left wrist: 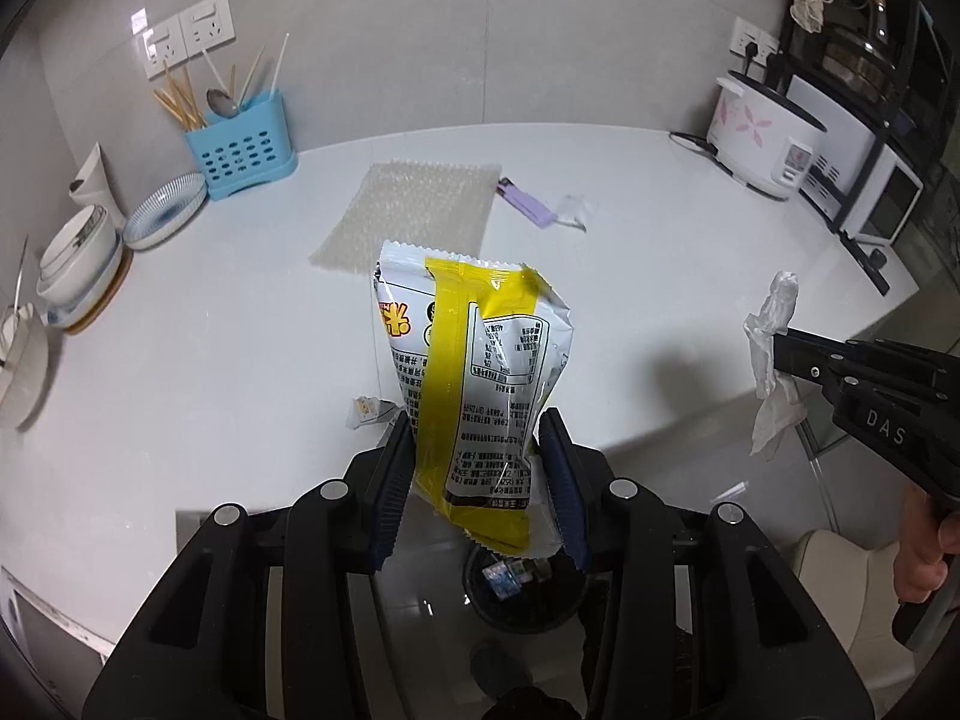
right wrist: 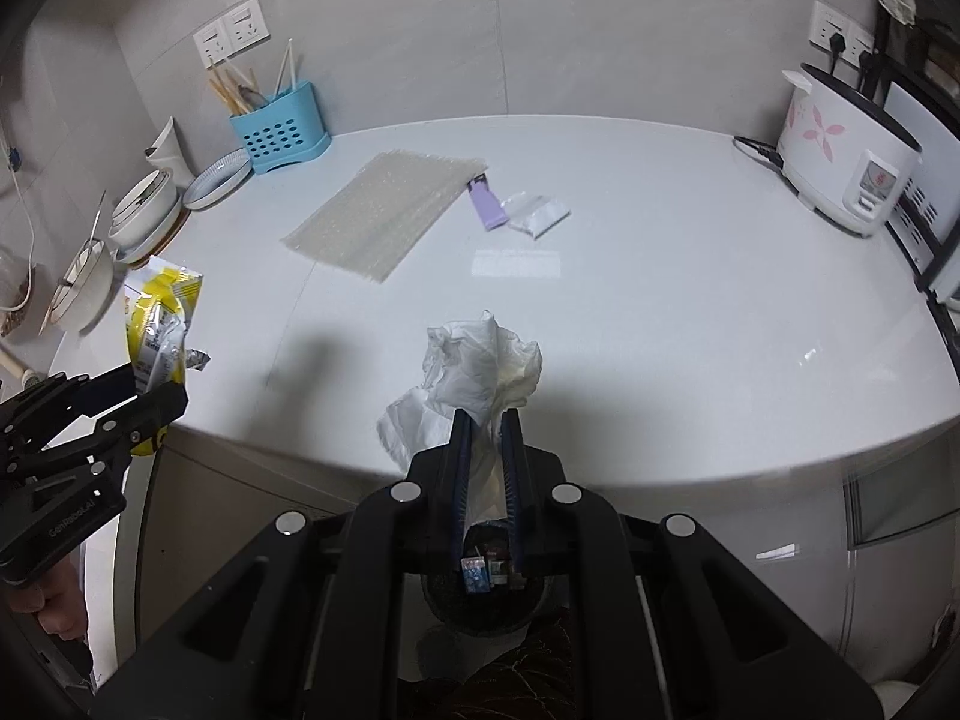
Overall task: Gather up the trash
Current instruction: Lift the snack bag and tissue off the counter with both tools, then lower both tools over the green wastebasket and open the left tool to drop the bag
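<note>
Left wrist view, white counter (left wrist: 630, 276), grey tiled wall (left wrist: 420, 30)

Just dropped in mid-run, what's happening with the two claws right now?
A person is clearing trash off the white counter. The left claw is shut on a yellow-and-white snack bag, held above a dark bin below the counter edge. The right claw is shut on a crumpled white tissue, also over the bin. Still on the counter: a bubble wrap sheet, a purple lighter and a small clear plastic wrapper.
</note>
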Demonstrator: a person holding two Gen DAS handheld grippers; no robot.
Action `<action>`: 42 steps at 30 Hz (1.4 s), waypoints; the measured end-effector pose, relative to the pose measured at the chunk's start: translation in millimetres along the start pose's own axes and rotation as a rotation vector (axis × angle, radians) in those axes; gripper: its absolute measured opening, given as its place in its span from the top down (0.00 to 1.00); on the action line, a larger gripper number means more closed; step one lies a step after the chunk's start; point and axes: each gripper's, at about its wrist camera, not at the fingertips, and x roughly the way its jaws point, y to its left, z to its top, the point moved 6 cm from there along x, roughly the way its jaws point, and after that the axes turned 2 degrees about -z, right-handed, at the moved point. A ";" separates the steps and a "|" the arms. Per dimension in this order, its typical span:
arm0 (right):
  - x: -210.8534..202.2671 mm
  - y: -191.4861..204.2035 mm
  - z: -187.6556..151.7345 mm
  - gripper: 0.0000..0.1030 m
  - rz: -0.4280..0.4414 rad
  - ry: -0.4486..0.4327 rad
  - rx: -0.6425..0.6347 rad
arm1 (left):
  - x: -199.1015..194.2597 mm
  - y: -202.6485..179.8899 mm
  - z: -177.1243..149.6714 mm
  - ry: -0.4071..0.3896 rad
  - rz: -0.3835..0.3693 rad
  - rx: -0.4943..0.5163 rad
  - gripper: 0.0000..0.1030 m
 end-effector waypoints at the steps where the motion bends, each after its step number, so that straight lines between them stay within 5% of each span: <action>1: -2.8 2.9 -8.0 0.91 0.001 -0.002 0.004 | -1.2 -0.5 -7.3 0.003 -0.005 0.002 0.60; 13: 4.6 18.3 -91.1 0.91 -0.018 0.069 -0.003 | 6.5 -10.4 -82.0 0.051 -0.043 -0.025 0.60; 23: 58.1 12.7 -146.7 0.91 0.037 0.138 -0.059 | 55.4 -20.1 -142.7 0.111 -0.016 -0.072 0.60; 42: 291.8 -43.8 -293.6 0.91 0.097 0.334 -0.076 | 303.6 -51.1 -300.7 0.276 -0.053 -0.075 0.60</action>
